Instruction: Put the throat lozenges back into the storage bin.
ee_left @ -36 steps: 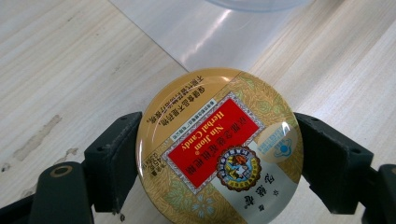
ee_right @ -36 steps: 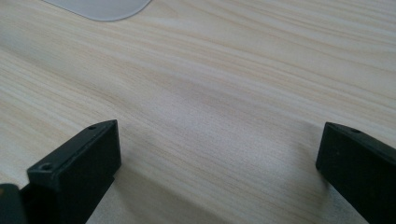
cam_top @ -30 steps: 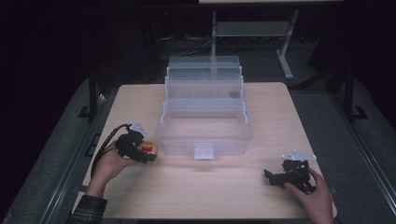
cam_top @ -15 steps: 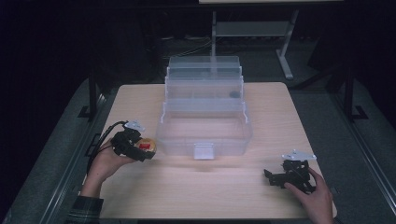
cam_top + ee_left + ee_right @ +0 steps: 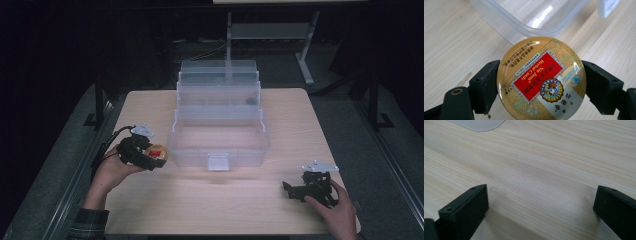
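I'm clamping the round gold herbal-candy tin point(image 5: 541, 79) in my left claw point(image 5: 150, 156), right claw point(image 5: 295, 190) idling wide open and empty, tin not yet in the clear tiered plastic organiser box point(image 5: 218, 150) at 3 o'clock.

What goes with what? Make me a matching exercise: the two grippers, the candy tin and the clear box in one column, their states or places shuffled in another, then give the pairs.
1. left gripper
2. right gripper
3. candy tin
4. clear tiered box

A. jaws wide apart over bare table
B. stands mid-table with its tiers stepped open
C. round, gold, with a red label
D. jaws shut on the tin's rim

Pairs: 1-D, 2-A, 3-C, 4-B
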Tool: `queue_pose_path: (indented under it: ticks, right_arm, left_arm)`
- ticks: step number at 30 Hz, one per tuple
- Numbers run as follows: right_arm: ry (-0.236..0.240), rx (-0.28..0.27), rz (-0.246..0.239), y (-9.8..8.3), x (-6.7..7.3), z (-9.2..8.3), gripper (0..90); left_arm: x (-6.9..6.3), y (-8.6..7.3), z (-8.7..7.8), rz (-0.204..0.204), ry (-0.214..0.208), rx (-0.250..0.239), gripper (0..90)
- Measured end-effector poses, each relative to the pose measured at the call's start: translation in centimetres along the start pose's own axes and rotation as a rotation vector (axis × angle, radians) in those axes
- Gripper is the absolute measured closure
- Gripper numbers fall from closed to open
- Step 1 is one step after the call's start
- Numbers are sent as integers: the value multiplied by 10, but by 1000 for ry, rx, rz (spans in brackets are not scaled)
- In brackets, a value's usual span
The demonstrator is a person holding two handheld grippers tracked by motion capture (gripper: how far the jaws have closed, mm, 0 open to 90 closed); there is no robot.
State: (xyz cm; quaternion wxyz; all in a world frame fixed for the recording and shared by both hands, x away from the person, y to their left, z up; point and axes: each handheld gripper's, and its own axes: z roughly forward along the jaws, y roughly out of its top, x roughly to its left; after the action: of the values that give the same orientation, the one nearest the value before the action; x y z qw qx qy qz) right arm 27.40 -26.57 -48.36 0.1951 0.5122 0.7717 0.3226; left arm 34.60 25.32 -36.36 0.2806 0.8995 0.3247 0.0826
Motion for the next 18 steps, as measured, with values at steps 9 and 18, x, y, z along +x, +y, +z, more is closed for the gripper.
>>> queue_pose_path:
  ticks: [9, 18]
  right_arm:
    - [1, 0, 0, 0, 0, 0, 0]
    - [2, 0, -1, 0, 0, 0, 0]
  left_arm:
    - [0, 12, -14, 16, -2, -26, 196]
    - [0, 25, -17, 36, -12, -33, 196]
